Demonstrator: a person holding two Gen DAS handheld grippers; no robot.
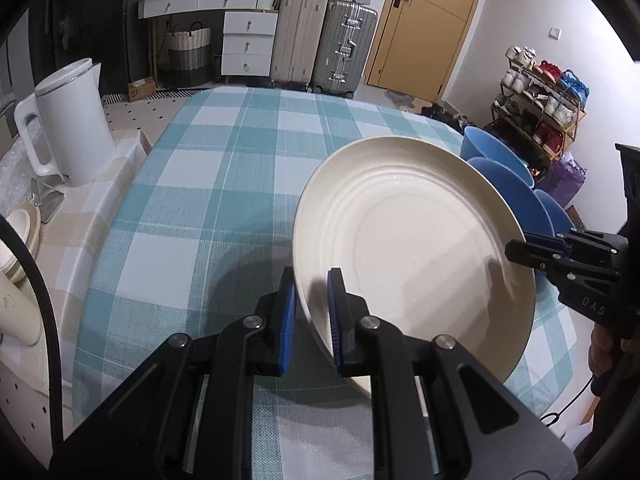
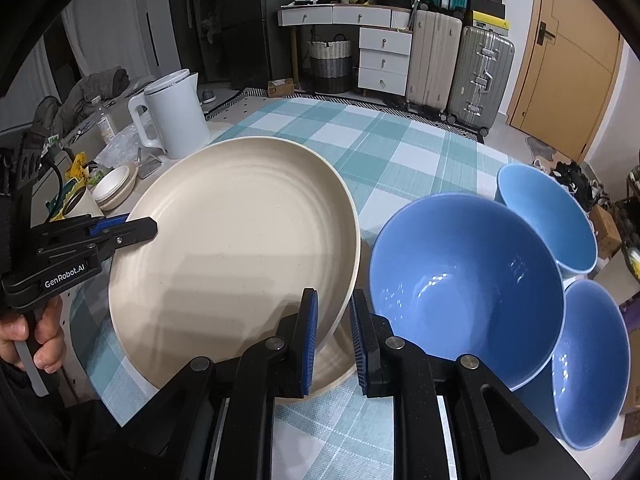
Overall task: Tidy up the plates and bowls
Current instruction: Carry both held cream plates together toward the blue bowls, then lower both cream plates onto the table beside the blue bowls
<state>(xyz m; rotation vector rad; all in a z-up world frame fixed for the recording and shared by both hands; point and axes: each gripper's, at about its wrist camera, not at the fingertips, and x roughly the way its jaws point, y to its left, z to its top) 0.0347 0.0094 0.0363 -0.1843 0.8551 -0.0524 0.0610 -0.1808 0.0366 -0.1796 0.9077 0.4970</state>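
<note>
In the left wrist view, your left gripper point(image 1: 311, 280) had its jaws clamped on the near-left rim of the cream plate point(image 1: 408, 240), which filled the lower right of the frame, tilted and lifted off the checked counter point(image 1: 224, 168). Your right gripper point(image 1: 520, 250) pinched the opposite rim at the right edge. With only thin rim held on each side, the plate could have twisted or slipped had your hands drifted apart or dropped unevenly, and its far edge sat close to the blue bowls point(image 1: 504, 184) behind it, so a swing that way could have knocked them. The bowls were mostly hidden by the plate there, and what lay under it could not be seen. In the right wrist view, your right gripper point(image 2: 333, 304) was closed on the plate's point(image 2: 232, 248) lower right rim, the left gripper point(image 2: 140, 230) on its left rim. A second cream plate point(image 2: 336, 368) showed just beneath at lower centre; setting down off-centre could have left the stack crooked. The three blue bowls point(image 2: 464, 280) stood at right, the nearest just beside your right jaws, a likely bump; the lowest bowl was cut off by the frame edge.
</note>
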